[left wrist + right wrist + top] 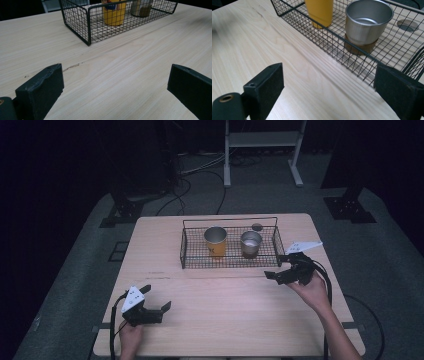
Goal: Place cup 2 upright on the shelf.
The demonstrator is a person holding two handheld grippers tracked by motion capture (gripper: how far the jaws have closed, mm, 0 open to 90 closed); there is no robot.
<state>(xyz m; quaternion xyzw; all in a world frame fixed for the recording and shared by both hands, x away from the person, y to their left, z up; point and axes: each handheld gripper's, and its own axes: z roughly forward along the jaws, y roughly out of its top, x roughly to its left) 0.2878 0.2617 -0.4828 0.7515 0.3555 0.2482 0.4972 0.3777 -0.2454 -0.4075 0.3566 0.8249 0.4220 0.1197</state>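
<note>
luckily the left gripper (159, 309) sat wide open and far off, but the yellow cup (216, 241) and silver cup (250, 244) stood close together in the wire basket (187, 254), so the open right gripper (278, 266) beside it might have bumped one over.

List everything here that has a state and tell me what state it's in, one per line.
left gripper: open, holding nothing, over bare table.
right gripper: open, holding nothing, beside the basket's near wall.
yellow cup: upright in the basket, mouth up.
metal cup: upright in the basket, looks empty.
wire basket: on the table, holding both cups.
</note>
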